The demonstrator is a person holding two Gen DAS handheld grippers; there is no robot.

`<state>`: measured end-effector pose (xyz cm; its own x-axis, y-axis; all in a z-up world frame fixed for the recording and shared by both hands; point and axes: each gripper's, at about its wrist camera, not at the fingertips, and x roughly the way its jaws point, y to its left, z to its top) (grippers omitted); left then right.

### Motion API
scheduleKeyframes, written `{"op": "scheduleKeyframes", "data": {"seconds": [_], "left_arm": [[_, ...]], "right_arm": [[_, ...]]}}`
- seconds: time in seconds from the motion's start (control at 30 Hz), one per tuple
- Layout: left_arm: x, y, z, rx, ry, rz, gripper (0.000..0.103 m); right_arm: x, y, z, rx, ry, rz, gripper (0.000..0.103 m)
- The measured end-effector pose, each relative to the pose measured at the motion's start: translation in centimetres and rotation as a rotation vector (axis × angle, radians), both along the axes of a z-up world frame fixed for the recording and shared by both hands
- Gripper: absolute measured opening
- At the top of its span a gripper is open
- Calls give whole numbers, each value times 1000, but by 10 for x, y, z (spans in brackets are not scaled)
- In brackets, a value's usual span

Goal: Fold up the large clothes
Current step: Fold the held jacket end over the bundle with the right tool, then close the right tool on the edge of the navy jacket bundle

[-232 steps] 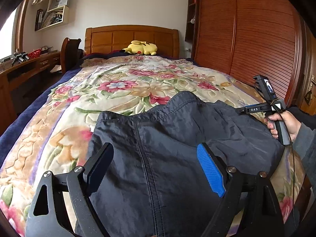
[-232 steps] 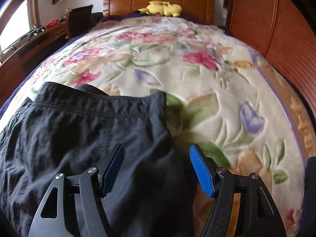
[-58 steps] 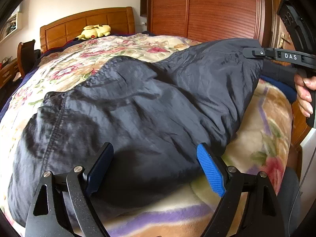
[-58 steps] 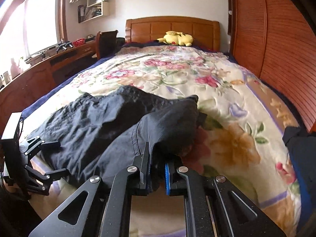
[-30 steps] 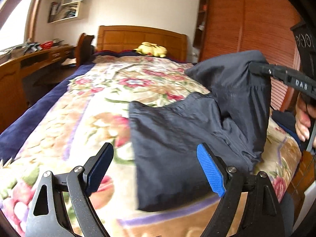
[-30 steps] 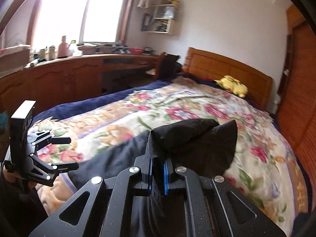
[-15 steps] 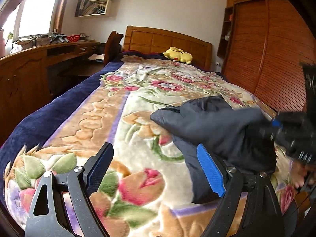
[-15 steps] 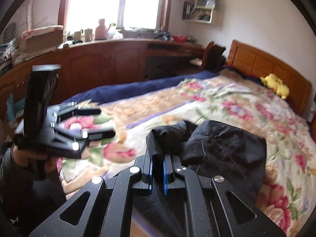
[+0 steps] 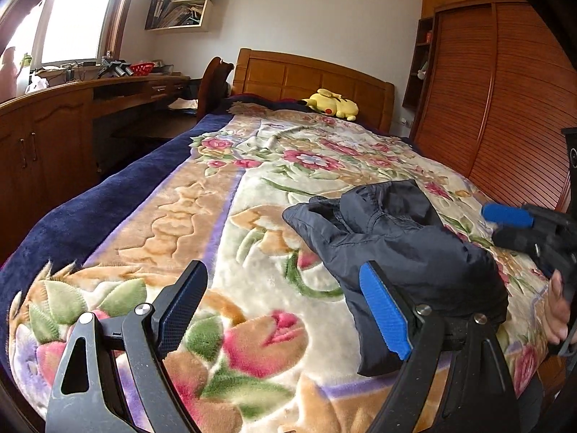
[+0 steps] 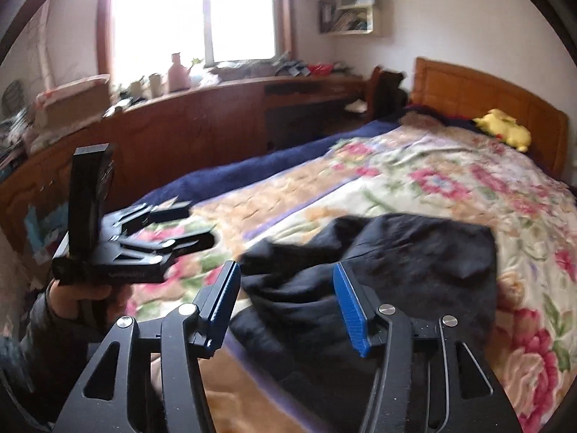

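Spread over the bed, a floral blanket (image 9: 274,187) is seen with the dark garment (image 9: 400,245) bunched near its foot edge, at four o'clock in the left wrist view. Both the left gripper (image 9: 285,310) and right gripper (image 10: 286,306) are held with jaws wide apart, nothing gripped, the garment lying just beyond the right one's fingers

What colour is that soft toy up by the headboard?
Yellow. The soft toy shows best in the left wrist view, lying by the wooden headboard.
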<state>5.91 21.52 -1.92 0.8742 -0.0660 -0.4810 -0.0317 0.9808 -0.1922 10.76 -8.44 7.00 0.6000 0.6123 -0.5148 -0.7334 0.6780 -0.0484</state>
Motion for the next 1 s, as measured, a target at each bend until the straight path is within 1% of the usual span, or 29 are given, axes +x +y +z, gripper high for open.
{"op": "scheduleKeyframes", "data": {"seconds": [0.07,0.13,0.23,0.33,0.4,0.47,0.57,0.6,0.67,0.73,0.8,0.87,1.0], "left_arm": [[0,2,1,-4,-5,5,87],[0,2,1,-7,-10,8,87],[1,-1,3,-4,-12,9,87],[2,-2,3,-3,-11,8,87],[2,-2,3,1,-9,12,87],[2,-4,4,8,-9,15,87],[2,-4,4,15,-11,18,87],[3,-3,3,14,-11,18,87],[3,-2,3,14,-12,18,87],[3,-1,2,14,-12,17,87],[4,-1,2,16,-11,15,87],[5,0,1,17,-10,12,87],[9,-2,0,29,-1,4,87]], "right_arm": [[15,-7,-5,-32,-3,-67,56],[31,-7,-18,-90,12,-109,56],[42,4,-40,-102,93,-78,56],[48,23,-60,-140,153,-37,56],[55,29,-66,-158,180,-28,56],[61,32,-69,-179,180,-16,56],[68,33,-61,-195,193,4,56],[63,29,-62,-191,192,11,56],[66,28,-43,-179,157,10,56],[69,30,-25,-191,114,-7,56],[86,41,-16,-213,89,-20,56],[105,54,-13,-240,78,-36,56],[146,90,-23,-296,100,-52,56]]}}
